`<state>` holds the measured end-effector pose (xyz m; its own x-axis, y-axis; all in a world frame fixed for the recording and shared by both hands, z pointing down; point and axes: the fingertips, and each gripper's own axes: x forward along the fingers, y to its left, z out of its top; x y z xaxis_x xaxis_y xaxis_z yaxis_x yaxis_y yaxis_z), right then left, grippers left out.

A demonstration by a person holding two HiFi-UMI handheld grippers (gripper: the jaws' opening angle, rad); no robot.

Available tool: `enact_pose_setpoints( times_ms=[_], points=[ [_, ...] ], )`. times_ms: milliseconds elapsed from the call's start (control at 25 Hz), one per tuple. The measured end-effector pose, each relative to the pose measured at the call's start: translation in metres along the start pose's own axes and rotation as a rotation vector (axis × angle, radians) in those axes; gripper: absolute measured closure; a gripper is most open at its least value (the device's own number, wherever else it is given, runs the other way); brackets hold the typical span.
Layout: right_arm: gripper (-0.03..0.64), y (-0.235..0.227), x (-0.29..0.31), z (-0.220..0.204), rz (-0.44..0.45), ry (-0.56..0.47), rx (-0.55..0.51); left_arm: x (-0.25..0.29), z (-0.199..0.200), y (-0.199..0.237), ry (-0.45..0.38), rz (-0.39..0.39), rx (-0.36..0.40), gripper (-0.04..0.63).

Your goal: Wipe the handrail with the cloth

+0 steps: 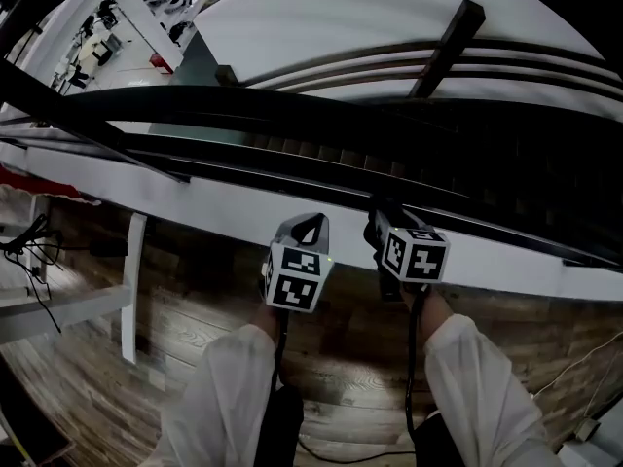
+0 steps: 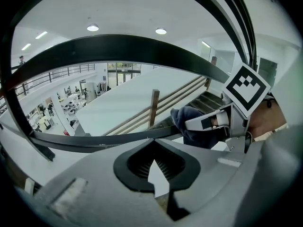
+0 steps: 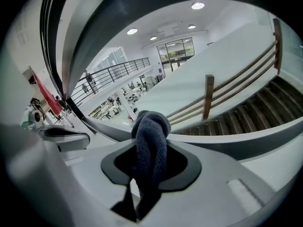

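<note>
The right tool [image 1: 387, 224] is clamped on the dark cloth [image 3: 150, 143], which bunches out past its tips, with the dark handrail [image 1: 292, 105] at 12 o'clock. The left tool [image 1: 304, 230], just beside it at 9 o'clock, has its jaws together on nothing.

Probably office atrium: staircase [image 3: 255, 111], desks [image 3: 108, 107] below

Count at the stair rail.
Two grey two-jaw grippers, left gripper [image 1: 310, 226] and right gripper [image 1: 383, 222]; one dark-blue terry cloth [image 3: 150, 141]; one black curved handrail [image 1: 243, 100].
</note>
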<state>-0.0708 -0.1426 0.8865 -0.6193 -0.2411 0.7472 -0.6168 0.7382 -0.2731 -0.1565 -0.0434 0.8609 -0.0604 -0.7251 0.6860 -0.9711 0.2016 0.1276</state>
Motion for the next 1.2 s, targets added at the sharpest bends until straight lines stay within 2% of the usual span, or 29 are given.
enact_pose_setpoints(
  times_ms=[640, 1200],
  points=[
    [0.511, -0.137, -0.067, -0.011, -0.056, -0.024, -0.002, 0.048, 0.031, -0.125, -0.022, -0.024, -0.011, 0.592],
    [0.509, -0.243, -0.115, -0.023, -0.049, -0.064, 0.002, 0.097, 0.034, -0.236, -0.008, -0.038, 0.020, 0.592]
  ],
)
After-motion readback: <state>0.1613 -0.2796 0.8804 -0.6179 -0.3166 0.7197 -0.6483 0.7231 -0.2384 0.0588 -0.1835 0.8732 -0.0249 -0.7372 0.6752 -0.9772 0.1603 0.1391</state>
